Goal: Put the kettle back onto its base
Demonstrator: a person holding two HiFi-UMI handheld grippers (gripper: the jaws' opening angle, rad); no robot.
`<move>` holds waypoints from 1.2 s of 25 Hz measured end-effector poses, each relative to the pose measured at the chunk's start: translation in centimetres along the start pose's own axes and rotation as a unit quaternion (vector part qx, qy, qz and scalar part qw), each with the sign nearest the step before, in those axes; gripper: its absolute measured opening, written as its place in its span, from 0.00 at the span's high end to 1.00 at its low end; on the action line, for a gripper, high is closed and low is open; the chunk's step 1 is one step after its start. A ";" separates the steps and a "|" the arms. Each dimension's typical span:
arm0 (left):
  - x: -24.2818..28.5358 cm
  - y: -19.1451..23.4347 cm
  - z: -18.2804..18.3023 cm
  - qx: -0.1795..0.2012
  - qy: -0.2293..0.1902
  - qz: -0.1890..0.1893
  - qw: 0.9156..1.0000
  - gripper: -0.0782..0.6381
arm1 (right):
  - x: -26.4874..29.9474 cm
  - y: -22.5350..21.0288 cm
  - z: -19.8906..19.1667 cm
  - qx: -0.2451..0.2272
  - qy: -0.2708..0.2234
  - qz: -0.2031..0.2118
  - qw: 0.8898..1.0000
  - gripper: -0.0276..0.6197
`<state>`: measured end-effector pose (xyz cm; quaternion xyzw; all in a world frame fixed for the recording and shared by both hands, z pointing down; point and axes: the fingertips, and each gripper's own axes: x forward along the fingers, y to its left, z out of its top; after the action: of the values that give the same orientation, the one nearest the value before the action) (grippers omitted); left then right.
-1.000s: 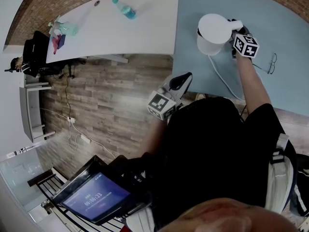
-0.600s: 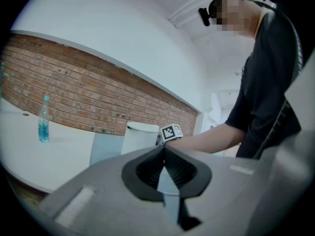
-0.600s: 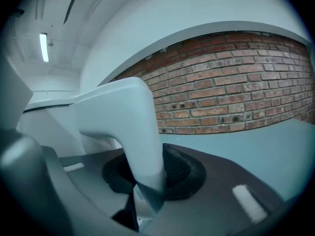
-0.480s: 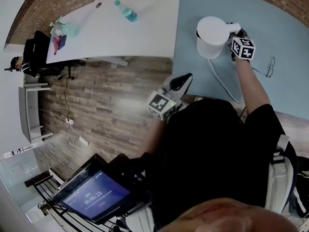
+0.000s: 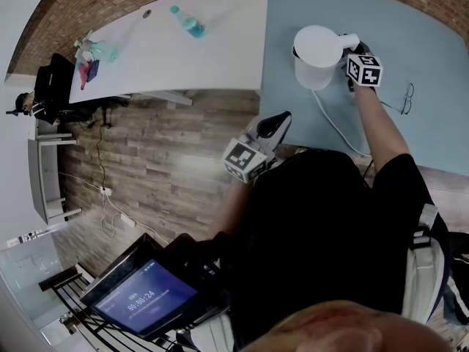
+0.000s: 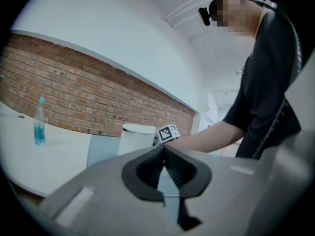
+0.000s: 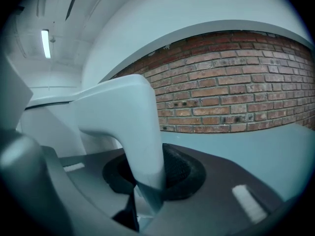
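In the head view, the right claw [image 5: 352, 61] is seen clamped on the handle [image 5: 349, 41] of the white kettle [image 5: 315, 53]. The kettle stands on the blue tabletop [image 5: 440, 57] just to the left of that claw. A white cord [image 5: 333, 123] is seen running out from under the kettle, back past the claw toward the person. The base cannot be made out beneath the kettle, so whether the kettle is seated on it cannot be told. A pair of glasses [image 5: 405, 98] lies on the tabletop to the right of the right claw. The left claw [image 5: 276, 122] is held by the near edge of the tabletop, well apart from the kettle.

In the left gripper view, the left claw [image 6: 163, 150] is shown with its pads met at the tips and nothing between them. The kettle [image 6: 135, 137] is seen ahead of it and slightly to the left, with the right claw's marker cube [image 6: 169, 132] just beside the kettle. A blue bottle [image 6: 39, 127] stands upright far to the left, in front of a brick wall [image 6: 74, 102].

In the right gripper view, the jaws of the right claw [image 7: 146, 173] have just been closing. The handle [image 7: 125, 107] is seen between them, with the pads pressed against both of its sides. The kettle's body [image 7: 47, 122] fills the space to the left.
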<state>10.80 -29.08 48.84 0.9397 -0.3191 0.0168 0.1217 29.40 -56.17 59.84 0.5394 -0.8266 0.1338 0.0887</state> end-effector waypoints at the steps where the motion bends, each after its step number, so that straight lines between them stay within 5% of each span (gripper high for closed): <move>1: 0.0 -0.1 -0.1 0.001 0.000 -0.001 1.000 0.89 | 0.0 0.0 0.0 -0.001 0.002 0.000 1.000 0.83; 12: 1.0 -0.7 0.5 0.004 0.000 -0.021 1.000 0.89 | -1.9 -0.7 -0.1 0.003 0.023 0.001 1.000 0.75; 22: 2.1 -1.2 -1.5 -0.016 0.012 -0.048 0.999 0.89 | -8.8 0.3 -0.8 0.082 -0.027 0.004 0.996 0.83; 30: 2.2 -0.7 -1.6 -0.016 0.012 -0.058 0.998 0.89 | -13.1 8.5 1.3 0.027 -0.080 0.110 0.990 0.95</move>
<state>13.02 -29.48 50.47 0.9543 -0.2627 0.0154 0.1415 26.88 -41.98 53.71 0.4563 -0.8815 0.1209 -0.0076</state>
